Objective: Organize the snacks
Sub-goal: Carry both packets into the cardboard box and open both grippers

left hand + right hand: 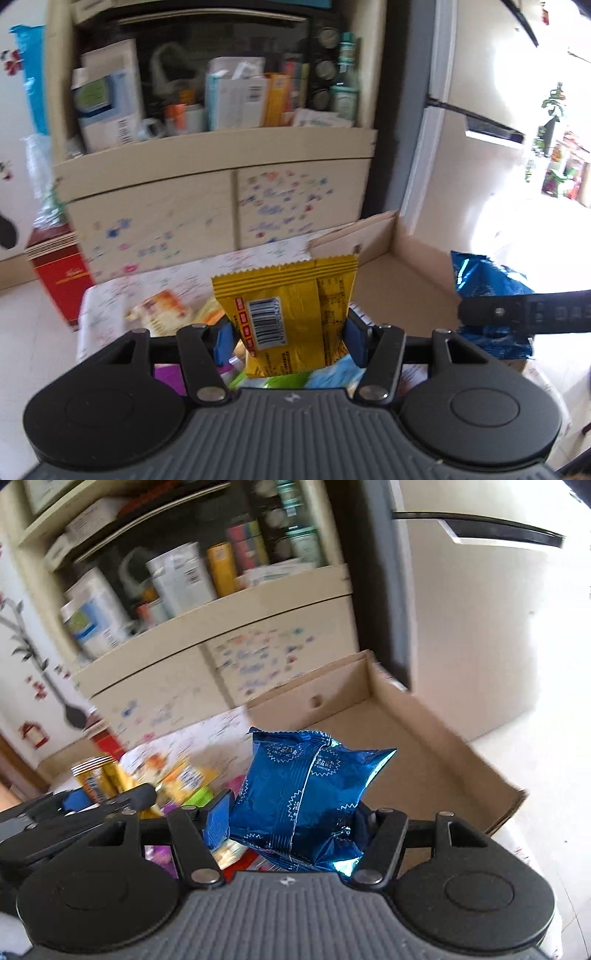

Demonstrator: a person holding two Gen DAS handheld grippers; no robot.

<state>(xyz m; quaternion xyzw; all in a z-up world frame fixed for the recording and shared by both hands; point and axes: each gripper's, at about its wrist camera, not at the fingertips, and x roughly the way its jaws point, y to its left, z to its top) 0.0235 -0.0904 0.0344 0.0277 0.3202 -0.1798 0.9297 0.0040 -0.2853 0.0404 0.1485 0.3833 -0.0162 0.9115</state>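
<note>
My left gripper (290, 334) is shut on a yellow snack packet (291, 310) with a barcode, held upright above the table. My right gripper (290, 823) is shut on a puffy blue foil snack packet (303, 797). In the left wrist view that blue packet (487, 280) and a right gripper finger (524, 314) show at the right edge. An open cardboard box (399, 760) lies just beyond both packets, its floor bare. A heap of loose snacks (181, 779) lies on the patterned tablecloth (192, 273) below and left. The left gripper (85, 801) shows at the left in the right wrist view.
A cream cabinet (221, 199) with stickers stands behind the table, its shelf crowded with boxes and bottles (229, 92). A red box (62, 280) sits on the floor at left. A pale fridge (480, 627) rises right of the cardboard box.
</note>
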